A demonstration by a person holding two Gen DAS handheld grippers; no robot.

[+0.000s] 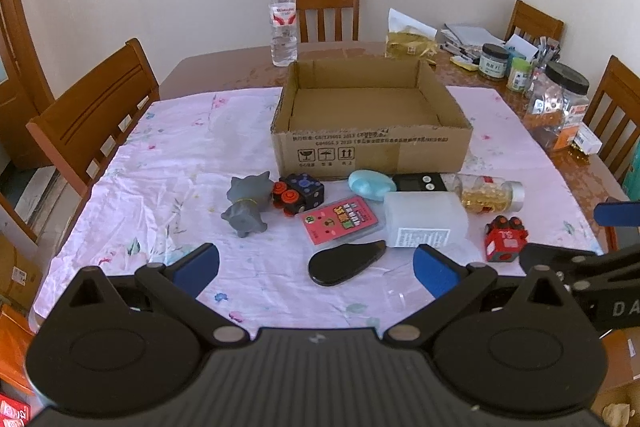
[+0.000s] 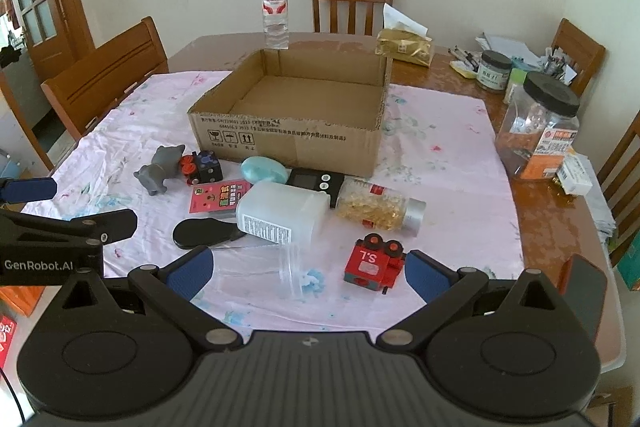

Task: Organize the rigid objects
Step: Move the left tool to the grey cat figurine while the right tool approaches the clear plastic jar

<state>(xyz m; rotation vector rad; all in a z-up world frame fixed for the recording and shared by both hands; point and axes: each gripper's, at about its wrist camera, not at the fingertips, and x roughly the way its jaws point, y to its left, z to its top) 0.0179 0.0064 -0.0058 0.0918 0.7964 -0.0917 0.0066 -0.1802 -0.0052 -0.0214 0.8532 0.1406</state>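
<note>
Right wrist view: the right gripper (image 2: 308, 271) hangs over the near edge of the table, jaws spread wide and empty. Just ahead of its right finger sits a red toy (image 2: 374, 261); between the fingers lies a clear cup (image 2: 294, 273) on its side. Beyond the cup rests a white bottle (image 2: 282, 213), also lying down, touching a capsule jar (image 2: 378, 207) to its right and overlapping a pink card (image 2: 220, 197) to its left. A black case (image 2: 206, 233) lies ahead of the left finger. Farther off are a scale (image 2: 316, 181), a blue oval (image 2: 264, 169), a dark toy (image 2: 202, 167) and a grey figure (image 2: 160, 169), all just before the box (image 2: 288, 143), which stands empty.

From the left wrist camera, the left gripper (image 1: 316, 265) is likewise wide open and holding nothing, with the black case just ahead.

The risks look plain. The cup and both bottles lie on their sides and could roll off if nudged. The crowding is tight, so a finger reaching for the bottle may shove the card or jar. The two grippers are near each other and could collide.
</note>
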